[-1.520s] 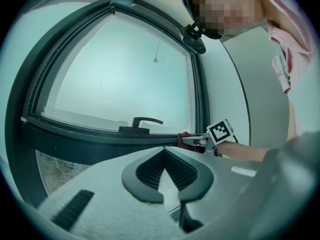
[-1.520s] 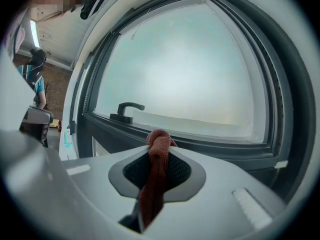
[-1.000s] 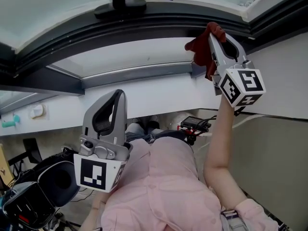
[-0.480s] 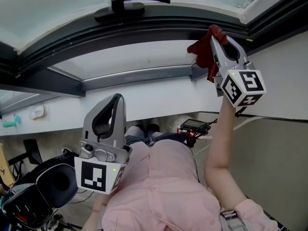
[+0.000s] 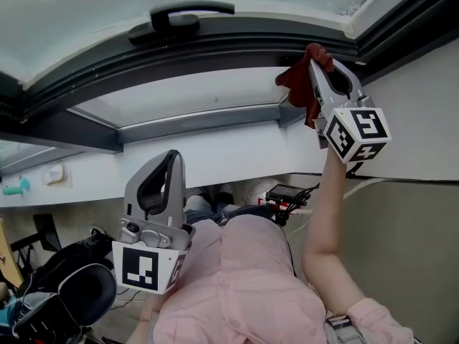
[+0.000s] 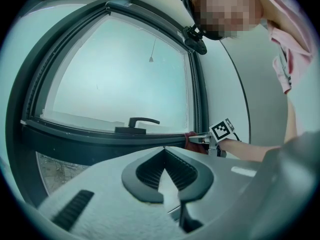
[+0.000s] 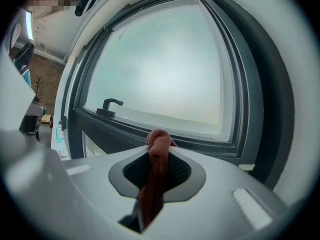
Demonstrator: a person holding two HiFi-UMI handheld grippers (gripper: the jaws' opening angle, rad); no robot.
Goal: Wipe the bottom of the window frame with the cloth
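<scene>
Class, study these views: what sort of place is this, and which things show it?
Probably indoors, in a room by a window: a dark window frame with a handle, a frosted pane, and a black bag lower down.

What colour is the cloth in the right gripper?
The cloth is brick red, a rusty red-brown; the right gripper view shows it best.

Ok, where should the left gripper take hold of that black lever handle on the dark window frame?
Grip the black lever handle on its straight bar, near the free end away from the base. The bar runs along the dark window frame and stands off it, so the left gripper, shut, should probably open and come straight from the room side, closing across the bar.
</scene>
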